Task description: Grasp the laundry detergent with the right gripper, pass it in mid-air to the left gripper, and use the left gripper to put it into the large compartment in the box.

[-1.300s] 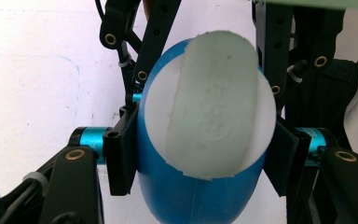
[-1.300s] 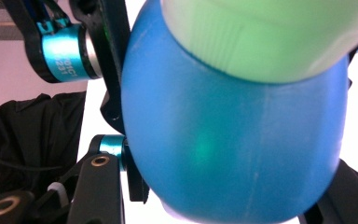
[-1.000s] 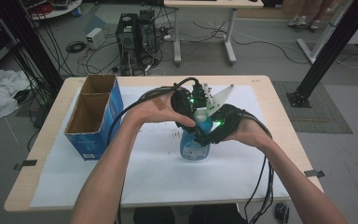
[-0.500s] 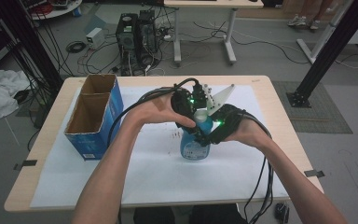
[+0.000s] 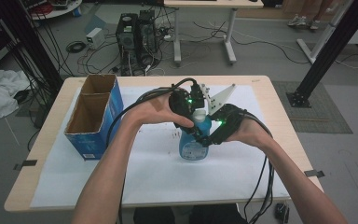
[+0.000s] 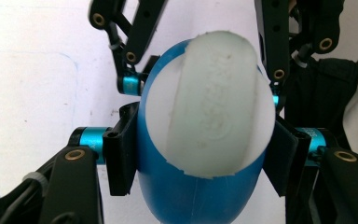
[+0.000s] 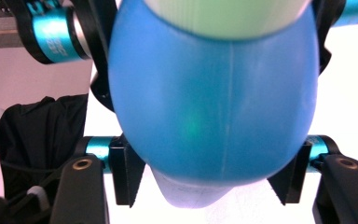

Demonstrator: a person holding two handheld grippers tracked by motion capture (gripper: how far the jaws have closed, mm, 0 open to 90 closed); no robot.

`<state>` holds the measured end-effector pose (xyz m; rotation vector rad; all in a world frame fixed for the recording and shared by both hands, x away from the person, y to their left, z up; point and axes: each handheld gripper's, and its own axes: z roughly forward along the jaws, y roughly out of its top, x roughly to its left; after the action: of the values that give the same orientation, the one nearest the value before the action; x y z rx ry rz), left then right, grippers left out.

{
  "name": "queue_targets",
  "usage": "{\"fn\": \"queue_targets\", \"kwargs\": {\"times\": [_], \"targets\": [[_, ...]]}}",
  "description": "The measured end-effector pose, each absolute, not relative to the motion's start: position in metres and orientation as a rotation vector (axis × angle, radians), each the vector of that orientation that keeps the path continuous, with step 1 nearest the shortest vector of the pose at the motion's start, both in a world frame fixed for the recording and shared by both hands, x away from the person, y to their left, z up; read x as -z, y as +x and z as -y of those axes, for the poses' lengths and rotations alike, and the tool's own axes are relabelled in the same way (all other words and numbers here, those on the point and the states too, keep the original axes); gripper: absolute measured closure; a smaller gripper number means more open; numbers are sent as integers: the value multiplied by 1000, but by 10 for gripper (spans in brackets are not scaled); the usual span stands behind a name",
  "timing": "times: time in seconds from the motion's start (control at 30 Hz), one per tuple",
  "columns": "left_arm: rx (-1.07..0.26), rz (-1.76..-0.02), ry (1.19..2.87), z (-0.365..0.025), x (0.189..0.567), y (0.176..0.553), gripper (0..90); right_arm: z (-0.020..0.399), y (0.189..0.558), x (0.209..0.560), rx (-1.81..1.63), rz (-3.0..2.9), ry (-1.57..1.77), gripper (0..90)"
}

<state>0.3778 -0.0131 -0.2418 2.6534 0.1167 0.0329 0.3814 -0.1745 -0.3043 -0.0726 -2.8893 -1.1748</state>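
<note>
Nothing on the table is shifting between the earlier high views and this one: both hands are staying put around the blue bottle (image 5: pixel 194 142), and the one change is in the right gripper (image 5: pixel 208 139), whose jaws have just been opening with the bottle between them. In the right gripper view the blue bottle (image 7: pixel 214 93) is bulging between the two black pads; whether they are pressing on it cannot be told. The left gripper (image 5: pixel 186 116) is pinching the bottle near its top, its pads clamping the blue shoulder on both sides in the left gripper view, just under the white cap (image 6: pixel 209 109). The bottle is standing upright on the white sheet (image 5: pixel 144 172) near the middle of the table (image 5: pixel 279 121), long axis vertical, cap pointing up. An open cardboard box (image 5: pixel 93 116) is sitting well apart, at the left.
</note>
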Motion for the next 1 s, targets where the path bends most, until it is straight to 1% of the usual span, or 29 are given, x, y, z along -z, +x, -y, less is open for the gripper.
{"fn": "queue_targets", "kwargs": {"times": [0.07,0.1,0.27,0.37,0.4,0.43,0.5,0.67,0.7,0.73,0.77,0.83,0.87,0.9,0.97,1.0], "targets": [[-35,-121,2661,12,241,378,374,174,381,304,1169,2886,-71,362],[-41,-119,2656,11,240,378,374,173,380,304,1164,2893,-79,340],[-37,-126,2647,9,238,377,374,173,380,305,1165,2894,-79,332],[-35,-122,2661,8,237,377,374,174,380,304,1173,2898,-89,313],[-42,-117,2665,8,237,377,374,174,379,303,1171,2896,-111,278],[-48,-115,2666,8,237,377,374,174,379,303,1171,2896,-111,278],[-48,-125,2663,6,236,376,374,175,379,302,1164,2902,-131,236],[-44,-132,2669,2,228,376,374,181,378,300,1142,2917,-170,218],[-47,-136,2672,1,226,376,374,183,378,299,1136,2930,-187,183],[-47,-136,2672,1,226,376,374,183,378,299,1136,2930,-187,183],[-54,-144,2679,-3,218,377,374,188,377,297,1098,2964,-243,121],[-54,-144,2679,-3,218,377,374,190,377,296,1094,2965,-246,121],[-68,-160,2689,-9,207,377,374,190,377,296,1094,2965,-246,120],[-78,-164,2693,-12,203,378,374,199,376,292,1095,2976,-273,121],[-82,-174,2695,-14,198,378,374,203,376,291,1091,2986,-283,120],[-93,-200,2704,-22,187,380,374,212,374,288,1067,3016,-311,121]]}}
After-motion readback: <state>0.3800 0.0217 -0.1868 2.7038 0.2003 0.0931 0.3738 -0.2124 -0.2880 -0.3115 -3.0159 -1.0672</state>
